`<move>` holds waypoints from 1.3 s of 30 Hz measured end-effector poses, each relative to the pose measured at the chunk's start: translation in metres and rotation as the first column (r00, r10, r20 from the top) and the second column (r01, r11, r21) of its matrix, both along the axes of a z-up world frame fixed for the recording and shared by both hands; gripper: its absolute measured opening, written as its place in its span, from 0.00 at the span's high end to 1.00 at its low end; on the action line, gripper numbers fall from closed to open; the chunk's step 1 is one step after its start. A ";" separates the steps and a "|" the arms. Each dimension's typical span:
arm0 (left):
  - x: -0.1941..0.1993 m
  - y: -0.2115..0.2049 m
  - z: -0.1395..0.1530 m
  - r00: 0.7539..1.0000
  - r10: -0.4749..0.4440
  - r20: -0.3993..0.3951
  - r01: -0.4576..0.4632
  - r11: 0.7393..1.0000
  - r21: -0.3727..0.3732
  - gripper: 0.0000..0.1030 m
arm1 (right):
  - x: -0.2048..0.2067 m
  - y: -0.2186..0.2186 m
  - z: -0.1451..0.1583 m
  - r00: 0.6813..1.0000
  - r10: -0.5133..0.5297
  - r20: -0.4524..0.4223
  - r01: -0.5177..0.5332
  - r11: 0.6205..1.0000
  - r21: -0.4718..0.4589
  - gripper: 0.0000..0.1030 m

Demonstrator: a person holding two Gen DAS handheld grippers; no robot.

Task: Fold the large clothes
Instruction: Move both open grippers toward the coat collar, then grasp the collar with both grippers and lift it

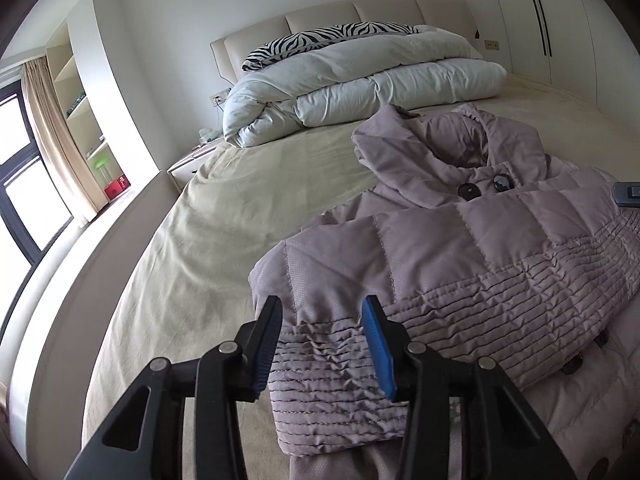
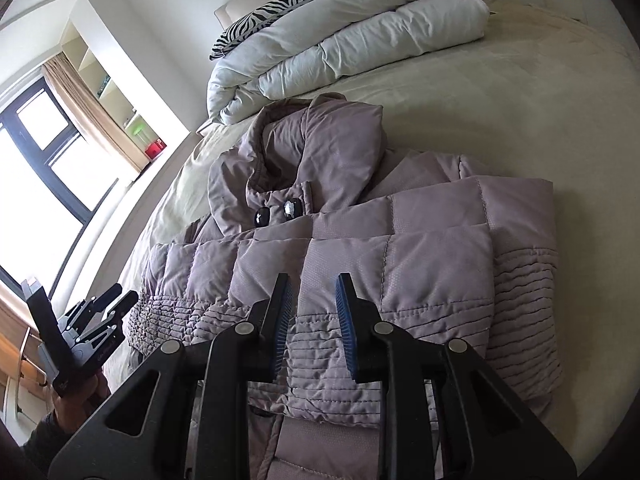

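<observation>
A mauve quilted jacket (image 1: 460, 240) lies face up on the bed, collar toward the headboard, with both sleeves folded across the chest. My left gripper (image 1: 323, 304) hovers open over the ribbed cuff (image 1: 320, 380) at the jacket's left edge, and its pads touch no fabric. Seen from the right wrist, the same jacket (image 2: 360, 248) fills the middle of the view. My right gripper (image 2: 313, 280) stands over the folded sleeves with a narrow gap between its blue pads and nothing gripped. The left gripper (image 2: 116, 300) shows at the lower left, held in a hand.
A beige sheet (image 1: 200, 240) covers the bed. A rolled white duvet (image 1: 360, 88) and a zebra pillow (image 1: 320, 40) lie at the headboard. A window, a curtain and shelves line the left wall. A white nightstand (image 1: 184, 164) stands beside the bed.
</observation>
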State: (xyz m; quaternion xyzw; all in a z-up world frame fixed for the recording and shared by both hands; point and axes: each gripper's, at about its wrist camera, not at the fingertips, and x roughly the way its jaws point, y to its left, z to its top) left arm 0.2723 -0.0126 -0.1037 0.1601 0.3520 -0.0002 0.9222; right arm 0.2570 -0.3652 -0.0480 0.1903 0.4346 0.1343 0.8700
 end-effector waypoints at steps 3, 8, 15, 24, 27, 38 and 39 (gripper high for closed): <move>0.015 0.000 -0.031 0.995 -0.003 -0.100 0.002 1.000 -0.009 0.55 | 0.008 0.000 -0.031 0.997 0.000 -0.074 -0.001 1.000 -0.002 0.79; 0.011 0.007 -0.022 0.994 -0.008 -0.107 0.000 0.997 -0.073 0.56 | 0.002 -0.009 -0.030 1.000 0.006 -0.028 -0.005 0.998 0.057 0.78; 0.059 0.037 0.039 0.996 -0.069 -0.062 0.038 0.912 -0.409 0.05 | 0.042 -0.049 0.008 0.997 -0.026 0.073 0.001 0.945 0.328 0.00; 0.222 0.040 0.035 0.952 -0.117 -0.283 -0.069 0.818 -0.571 0.06 | 0.200 -0.089 -0.027 0.987 -0.006 -0.160 0.074 0.903 0.422 0.00; 0.260 0.031 0.021 0.921 -0.157 -0.355 -0.106 0.778 -0.619 0.07 | 0.249 -0.092 -0.043 0.971 0.013 -0.237 0.098 0.889 0.448 0.00; 0.322 -0.016 -0.031 0.839 -0.251 -0.483 -0.186 0.702 -0.688 0.50 | 0.332 -0.048 -0.093 0.935 0.106 -0.339 0.043 0.913 0.405 0.25; 0.321 -0.021 -0.028 0.844 -0.250 -0.475 -0.170 0.714 -0.679 0.63 | 0.333 -0.039 -0.094 0.943 0.110 -0.315 0.027 0.917 0.399 0.32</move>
